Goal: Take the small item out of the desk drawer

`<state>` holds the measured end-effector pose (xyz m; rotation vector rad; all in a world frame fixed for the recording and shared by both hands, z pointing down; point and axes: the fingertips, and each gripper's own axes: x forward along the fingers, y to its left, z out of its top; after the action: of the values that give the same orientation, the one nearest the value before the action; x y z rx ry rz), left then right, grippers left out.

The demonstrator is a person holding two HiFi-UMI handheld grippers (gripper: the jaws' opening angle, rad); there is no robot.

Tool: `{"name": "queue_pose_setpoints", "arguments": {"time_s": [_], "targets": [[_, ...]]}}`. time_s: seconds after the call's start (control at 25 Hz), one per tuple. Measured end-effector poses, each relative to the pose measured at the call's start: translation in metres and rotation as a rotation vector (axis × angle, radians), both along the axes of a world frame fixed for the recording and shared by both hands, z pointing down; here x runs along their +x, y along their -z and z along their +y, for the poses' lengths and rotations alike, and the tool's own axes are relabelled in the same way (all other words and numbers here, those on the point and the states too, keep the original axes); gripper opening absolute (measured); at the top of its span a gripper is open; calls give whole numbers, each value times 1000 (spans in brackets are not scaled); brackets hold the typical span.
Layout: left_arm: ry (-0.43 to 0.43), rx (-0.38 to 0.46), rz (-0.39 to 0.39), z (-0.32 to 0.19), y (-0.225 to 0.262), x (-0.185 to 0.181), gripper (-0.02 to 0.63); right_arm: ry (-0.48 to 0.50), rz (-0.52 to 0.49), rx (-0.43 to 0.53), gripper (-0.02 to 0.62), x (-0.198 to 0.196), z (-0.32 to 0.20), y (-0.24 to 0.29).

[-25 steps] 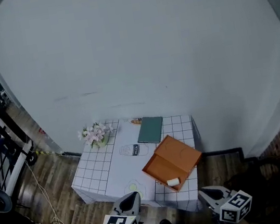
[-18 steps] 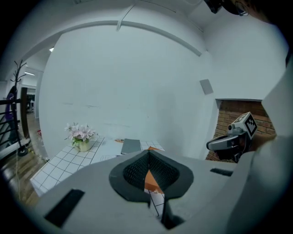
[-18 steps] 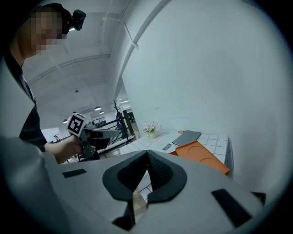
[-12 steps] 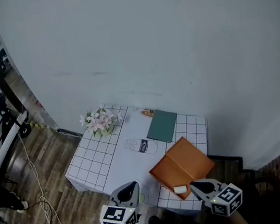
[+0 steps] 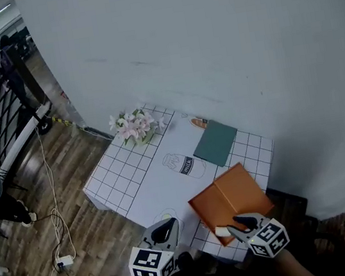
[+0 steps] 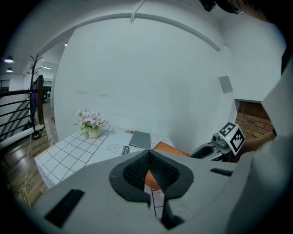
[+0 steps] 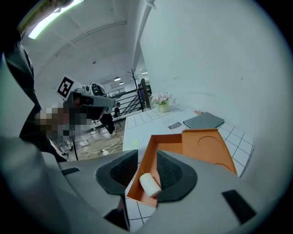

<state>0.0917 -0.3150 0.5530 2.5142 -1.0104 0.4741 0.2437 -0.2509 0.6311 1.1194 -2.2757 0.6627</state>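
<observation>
At the near end of the orange drawer (image 5: 231,199), which sits open on top of the checked table (image 5: 133,179), lies the small white roll (image 5: 222,231). The right claw (image 5: 238,226) is down over it and covers that end of the drawer in the head view. From the right gripper view the roll (image 7: 149,184) lies inside the drawer's near corner, right in the gap of the right claw (image 7: 147,156). Its jaws have just been opening and stand released, one on each side of the roll. Whether the roll brushes the right-hand pad is hard to make out, and nothing is clamped.

Left of the drawer, the left claw (image 5: 163,224) hangs at the table's near edge. In its own view the left claw (image 6: 147,155) is clenched, pads meeting at the tips with nothing caught between them, and it blocks most of the drawer (image 6: 170,147).

Beyond the drawer lie a dark green notebook (image 5: 215,144) and a pot of pink flowers (image 5: 134,127). A small orange thing (image 5: 199,122) past the notebook is too tiny to identify. Both of the person's arms are cut off by the bottom edge of the head view.
</observation>
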Motion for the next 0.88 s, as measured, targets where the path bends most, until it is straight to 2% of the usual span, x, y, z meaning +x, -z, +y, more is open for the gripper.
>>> {"name": "queue_pose_setpoints", "arguments": {"time_s": [0.2,0.4,0.64,0.76,0.88], "targets": [[38,-42,-8,6,-20,3,11,158,83,-52,142,-10,3,-28],[54,-77,-2,11,-33,3,11,369,233,-87,180,-20,10,-55],[100,-90,-6,10,-42,-21,9,581,412,-120,184,-31,18,-93],[123,-91,-2,9,-41,-33,11,661,503,-146,184,-31,23,-107],[140,-88,4,8,-40,-41,11,712,546,-184,184,-30,25,-117]]}}
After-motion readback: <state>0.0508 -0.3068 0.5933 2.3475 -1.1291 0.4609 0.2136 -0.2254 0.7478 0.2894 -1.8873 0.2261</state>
